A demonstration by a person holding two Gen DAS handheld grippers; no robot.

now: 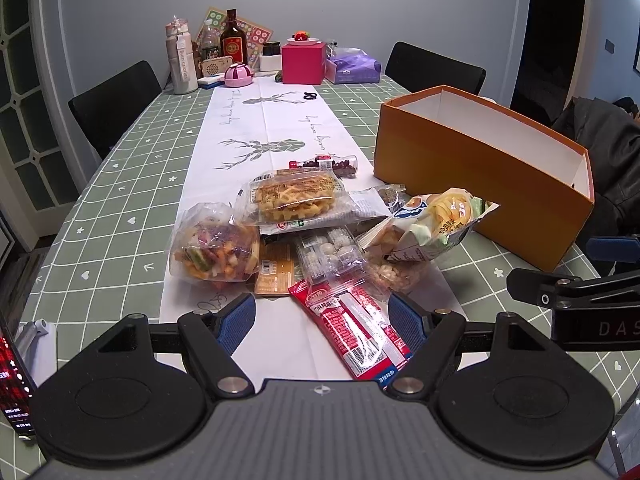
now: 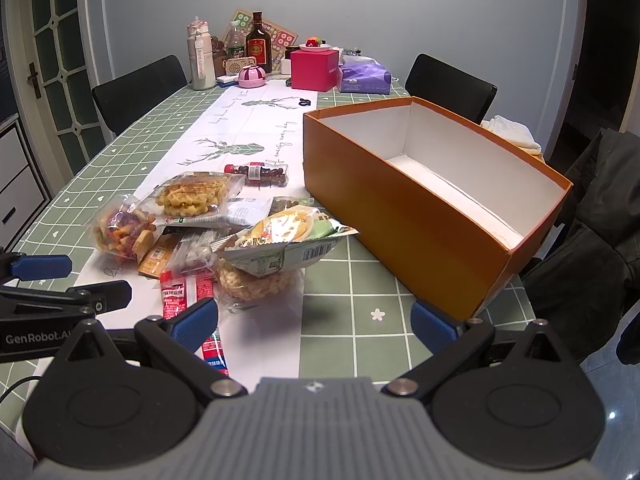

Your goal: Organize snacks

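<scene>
Both tools released: left tool [image 1: 322,322], right tool [image 2: 316,326]. Snack pile [image 1: 304,232] at 12 o'clock, orange box [image 2: 440,184] at 2. Packs light, crinkly, slippery, prob crushable; pinch sealed edges.

The surface [image 1: 120,208] wears a sage-green cloth with a white grid, small hearts and flowers. A white runner [image 1: 256,120] carries grey deer prints. The box [image 2: 400,208] is orange outside, white inside. One long packet [image 1: 352,320] is red and white. Each tool has blue pads [image 2: 192,320] on black fingers.
</scene>
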